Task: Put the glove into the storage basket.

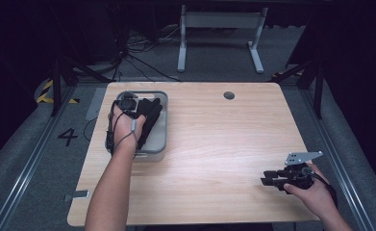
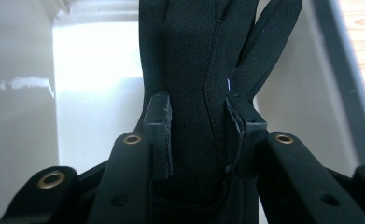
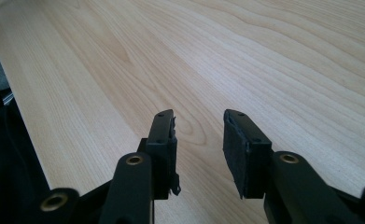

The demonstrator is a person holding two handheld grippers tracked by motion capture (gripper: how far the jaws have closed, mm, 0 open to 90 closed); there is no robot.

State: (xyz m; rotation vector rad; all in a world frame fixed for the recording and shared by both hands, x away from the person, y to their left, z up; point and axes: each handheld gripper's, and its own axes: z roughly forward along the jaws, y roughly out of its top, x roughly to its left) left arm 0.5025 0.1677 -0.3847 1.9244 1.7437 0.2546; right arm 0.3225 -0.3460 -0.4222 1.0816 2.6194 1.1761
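Observation:
A black glove hangs inside a grey plastic bin at the table's back left. My left gripper reaches down into that bin. In the left gripper view the gripper is shut on the black glove, and the cloth fills the gap between both pads with its fingers pointing away. My right gripper rests low over the table's front right corner, pointing left. In the right gripper view it stands open with only bare wood between its jaws.
The light wooden table has a round cable hole near its back edge. Beyond it on the grey floor stands a white table frame. Dark stands flank both sides.

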